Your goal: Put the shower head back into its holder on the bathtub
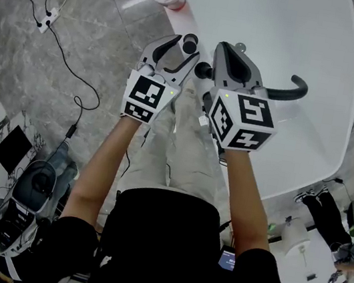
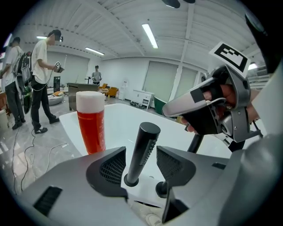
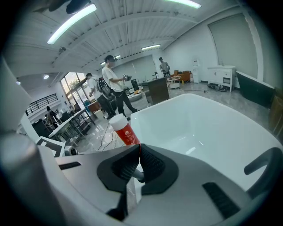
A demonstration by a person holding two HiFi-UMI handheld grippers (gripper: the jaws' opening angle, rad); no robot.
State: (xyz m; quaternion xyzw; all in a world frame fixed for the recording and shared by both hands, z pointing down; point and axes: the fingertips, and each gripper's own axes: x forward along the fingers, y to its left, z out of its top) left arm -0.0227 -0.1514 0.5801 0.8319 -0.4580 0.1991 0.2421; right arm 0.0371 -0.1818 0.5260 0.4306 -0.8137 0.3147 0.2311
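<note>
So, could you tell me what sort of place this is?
Probably an open lab or workshop hall, not a bathroom: the white bathtub stands beside loose floor cables, with desks and other people behind.

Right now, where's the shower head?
In the left gripper view, the shower head stands in its holder on the tub rim, between the open jaws of the left gripper, right of the bottle.

The head view looks steeply down onto the tub [image 1: 302, 44]. The two gripper views sit low, close behind their jaws, facing across it; all share the bottle [image 2: 90, 128].
</note>
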